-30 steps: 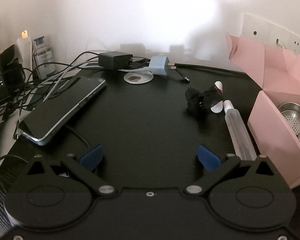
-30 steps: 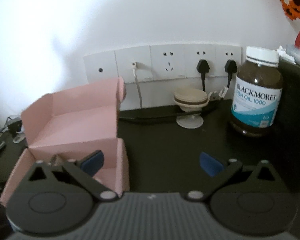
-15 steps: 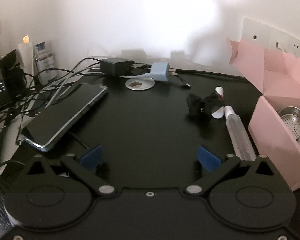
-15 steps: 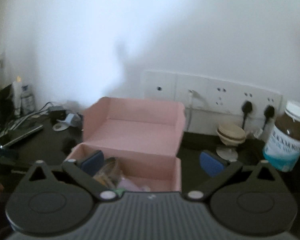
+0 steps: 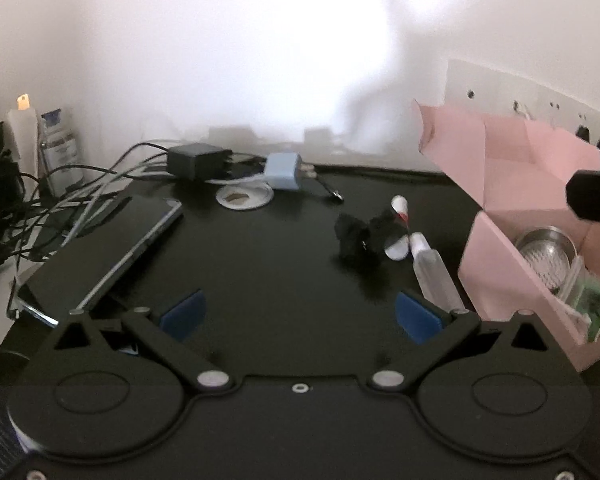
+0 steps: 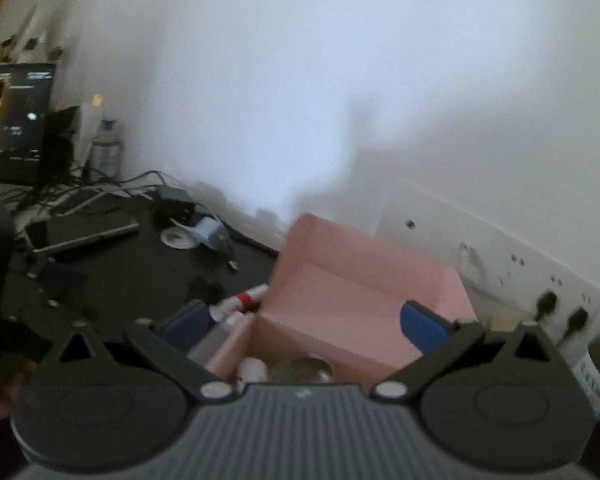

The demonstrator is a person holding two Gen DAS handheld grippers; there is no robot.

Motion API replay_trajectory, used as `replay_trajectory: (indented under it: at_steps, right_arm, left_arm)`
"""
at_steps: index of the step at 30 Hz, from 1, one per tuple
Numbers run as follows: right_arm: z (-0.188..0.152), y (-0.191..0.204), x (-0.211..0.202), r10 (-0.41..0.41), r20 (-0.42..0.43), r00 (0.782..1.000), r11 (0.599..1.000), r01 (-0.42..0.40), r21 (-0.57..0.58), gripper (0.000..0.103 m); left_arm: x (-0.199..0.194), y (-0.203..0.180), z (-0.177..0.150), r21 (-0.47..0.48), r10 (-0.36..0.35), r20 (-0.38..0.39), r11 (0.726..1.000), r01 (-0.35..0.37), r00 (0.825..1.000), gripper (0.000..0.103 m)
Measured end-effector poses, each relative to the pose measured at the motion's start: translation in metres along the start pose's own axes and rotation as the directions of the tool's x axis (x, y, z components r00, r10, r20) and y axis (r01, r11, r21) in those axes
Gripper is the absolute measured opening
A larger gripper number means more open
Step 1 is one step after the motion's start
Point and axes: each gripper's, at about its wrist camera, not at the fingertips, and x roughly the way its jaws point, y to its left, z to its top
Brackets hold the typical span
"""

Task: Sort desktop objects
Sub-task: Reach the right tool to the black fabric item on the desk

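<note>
One open pink box [image 5: 496,268] holds a metal strainer [image 5: 546,246]; one clear tube [image 5: 434,272] and one black clip [image 5: 360,236] lie beside it. Left gripper [image 5: 298,314] and right gripper [image 6: 304,324] are both spread, empty.

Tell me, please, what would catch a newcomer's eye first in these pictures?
The open pink box on the right of the black desk, a metal strainer inside. Next, the phone propped at the left amid tangled cables. Both grippers are open and empty.
</note>
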Motion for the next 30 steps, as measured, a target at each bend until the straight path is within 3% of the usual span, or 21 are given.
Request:
replay_trajectory:
  at_steps: [5,10,13,23,27,30]
  right_arm:
    - [0.005,0.007,0.003,0.106,0.031,0.994,0.992,-0.108,0.062,0.102]
    - [0.007,0.020,0.016,0.086,0.010,0.996,0.995,-0.086,0.058,0.102]
    - [0.010,0.018,0.024,0.114,-0.009,0.993,0.985,-0.112,0.132,0.102]
    - [0.018,0.026,0.048,0.183,-0.060,0.981,0.942,-0.157,0.296,0.102]
    - [0.025,0.025,0.058,0.185,-0.083,0.979,0.926,-0.145,0.350,0.102]
    - [0.029,0.023,0.068,0.201,-0.112,0.973,0.898,-0.137,0.417,0.102]
  left_arm:
    - [-0.001,0.015,0.004,-0.083,0.074,0.025,0.994,-0.072,0.997,0.103]
    - [0.001,0.032,0.005,-0.191,0.163,0.013,0.969,-0.158,0.987,0.103]
    - [0.001,0.036,0.005,-0.208,0.208,-0.002,0.957,-0.204,0.978,0.103]
    - [0.005,0.043,0.004,-0.211,0.251,-0.047,0.944,-0.255,0.967,0.103]
    - [0.006,0.043,0.003,-0.222,0.226,-0.068,0.946,-0.236,0.972,0.103]
    - [0.003,0.038,0.001,-0.210,0.246,-0.060,0.944,-0.253,0.967,0.103]
